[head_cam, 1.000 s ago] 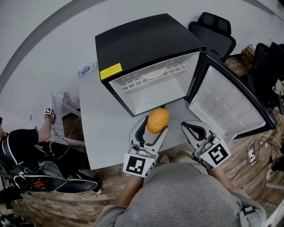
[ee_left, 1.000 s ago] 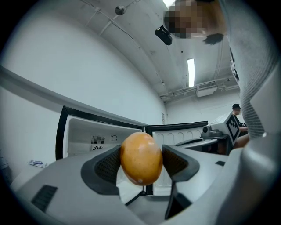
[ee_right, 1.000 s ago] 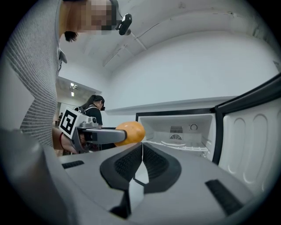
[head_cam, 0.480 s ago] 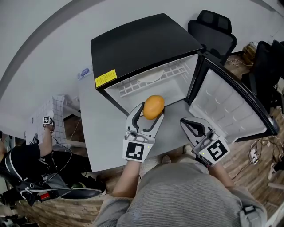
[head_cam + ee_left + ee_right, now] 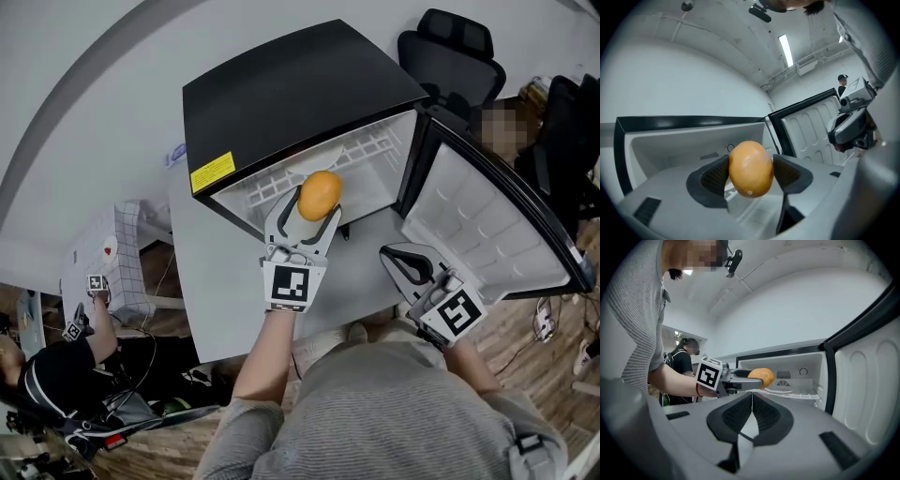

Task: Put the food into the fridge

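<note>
An orange mango [image 5: 320,195] [image 5: 750,169] [image 5: 761,376] is clamped in my left gripper [image 5: 307,208] [image 5: 751,174], which is shut on it at the mouth of the open black mini fridge [image 5: 281,94]. The fruit hangs at the level of the fridge's white wire shelf [image 5: 281,180]. The fridge door [image 5: 487,225] is swung wide to the right. My right gripper [image 5: 401,265] [image 5: 751,417] is shut with nothing in it, low over the grey table [image 5: 216,281] in front of the door.
A black office chair [image 5: 450,56] stands behind the fridge at the right. A person [image 5: 56,394] sits on the floor at the lower left beside bags. Cables [image 5: 548,323] lie on the wood floor at the right.
My left gripper has carried the mango forward and up from over the table to the fridge opening. The right gripper has stayed nearly in place.
</note>
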